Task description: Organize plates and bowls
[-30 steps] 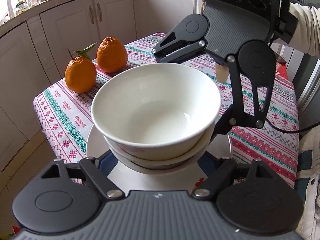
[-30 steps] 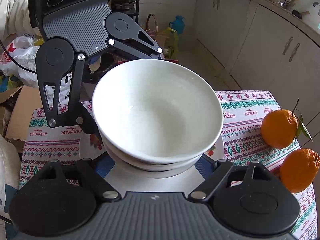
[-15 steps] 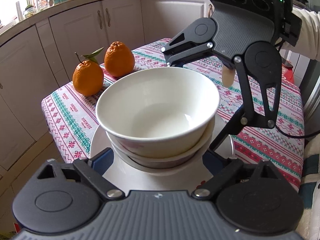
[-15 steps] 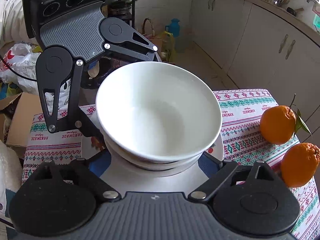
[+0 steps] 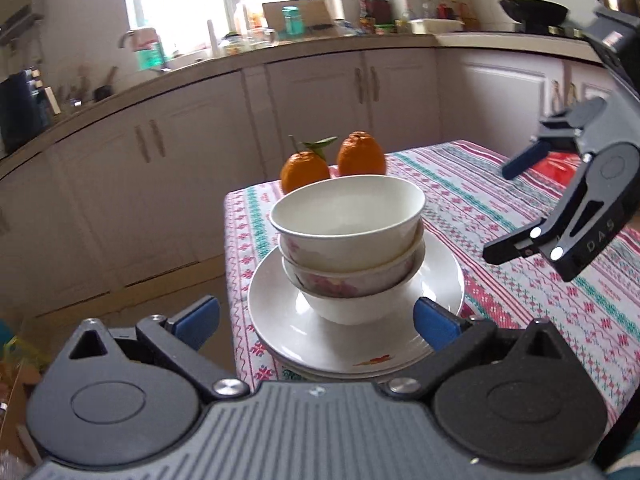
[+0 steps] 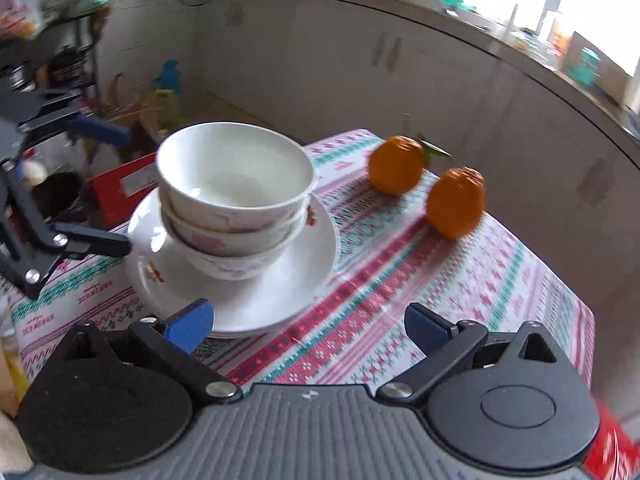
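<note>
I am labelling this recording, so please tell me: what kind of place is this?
Most likely a home kitchen: cupboards under a cluttered worktop, a black pan at the right, and a table with a patterned tablecloth.

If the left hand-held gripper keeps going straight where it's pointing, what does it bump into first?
Most likely the stack of bowls, or the rim of the plate they sit on, since both lie between the opening, empty pads of the left hand-held gripper. Depth is hard to judge.

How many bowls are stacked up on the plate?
3. The top bowl sits in the flowered middle bowl, which sits in the bottom bowl, all nested on the plate. None seems hidden.
</note>
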Action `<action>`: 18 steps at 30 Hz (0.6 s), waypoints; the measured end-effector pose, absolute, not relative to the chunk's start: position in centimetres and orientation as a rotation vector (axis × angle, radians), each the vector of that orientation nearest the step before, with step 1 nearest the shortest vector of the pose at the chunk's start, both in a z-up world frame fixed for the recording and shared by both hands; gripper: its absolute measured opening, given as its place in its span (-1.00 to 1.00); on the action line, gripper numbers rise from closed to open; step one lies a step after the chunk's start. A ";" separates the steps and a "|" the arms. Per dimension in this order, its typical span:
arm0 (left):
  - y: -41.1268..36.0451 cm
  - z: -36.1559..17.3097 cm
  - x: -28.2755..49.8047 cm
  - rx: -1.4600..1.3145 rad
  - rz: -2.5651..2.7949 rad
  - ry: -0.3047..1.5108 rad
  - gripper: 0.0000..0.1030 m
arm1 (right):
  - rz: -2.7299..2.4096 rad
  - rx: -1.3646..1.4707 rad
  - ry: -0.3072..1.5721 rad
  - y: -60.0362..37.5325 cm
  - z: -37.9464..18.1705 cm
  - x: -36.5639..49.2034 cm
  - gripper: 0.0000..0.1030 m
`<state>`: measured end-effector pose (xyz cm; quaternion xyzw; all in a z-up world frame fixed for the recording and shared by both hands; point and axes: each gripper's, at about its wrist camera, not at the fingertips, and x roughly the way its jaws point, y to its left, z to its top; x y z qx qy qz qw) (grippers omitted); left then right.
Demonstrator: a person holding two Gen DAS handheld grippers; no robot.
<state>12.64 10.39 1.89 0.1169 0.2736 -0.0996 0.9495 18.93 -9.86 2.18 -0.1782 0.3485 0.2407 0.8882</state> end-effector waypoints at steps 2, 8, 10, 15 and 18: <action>9.3 2.2 11.6 0.200 -0.105 0.573 0.99 | 0.410 -0.292 0.727 -10.6 2.2 17.4 1.00; 7.4 3.5 9.0 0.029 0.080 0.607 0.99 | 0.284 -0.157 0.685 -12.0 3.2 13.0 1.00; 6.9 4.0 8.2 0.013 0.110 0.602 0.99 | 0.252 -0.165 0.666 -12.0 3.6 11.8 1.00; 6.0 5.1 6.4 0.010 0.165 0.571 0.99 | 0.218 -0.179 0.631 -12.2 4.3 10.1 1.00; 5.4 5.3 5.8 0.013 0.182 0.567 0.99 | 0.214 -0.175 0.618 -12.4 4.7 9.6 1.00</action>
